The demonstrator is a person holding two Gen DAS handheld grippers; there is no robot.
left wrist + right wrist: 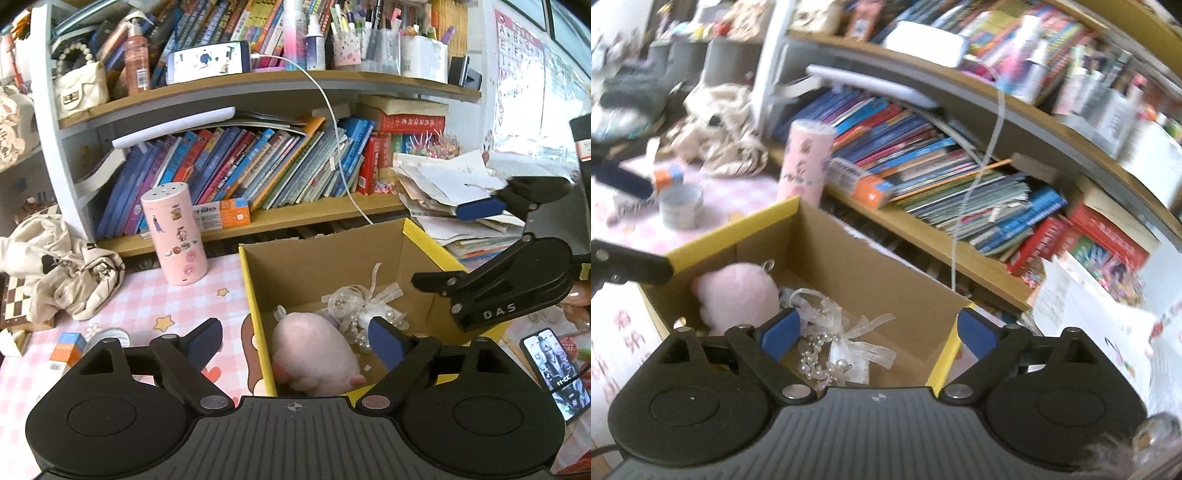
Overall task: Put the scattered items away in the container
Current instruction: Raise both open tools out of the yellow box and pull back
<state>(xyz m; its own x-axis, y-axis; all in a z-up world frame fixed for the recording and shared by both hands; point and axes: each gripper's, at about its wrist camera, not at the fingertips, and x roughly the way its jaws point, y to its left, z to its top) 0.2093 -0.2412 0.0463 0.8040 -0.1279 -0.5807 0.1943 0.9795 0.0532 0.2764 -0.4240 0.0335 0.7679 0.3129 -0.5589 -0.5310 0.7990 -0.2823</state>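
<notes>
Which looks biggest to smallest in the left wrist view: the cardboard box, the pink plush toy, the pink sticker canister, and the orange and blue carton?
1. cardboard box
2. pink plush toy and pink sticker canister: look about alike; the plush sits nearer the camera, so unranked
3. orange and blue carton, partly hidden by the left gripper

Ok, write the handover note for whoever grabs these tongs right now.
Left tongs: open, empty, above the near-left part of the cardboard box.
Right tongs: open, empty, over the box's near-right part.
Done: pink plush toy and the white ribbon-and-pearl accessory lie inside the box.
Left on the pink checked tablecloth, left of the box: tape roll, small orange-and-blue carton, pink sticker-covered canister. The canister may belong where it stands; I cannot tell.
</notes>
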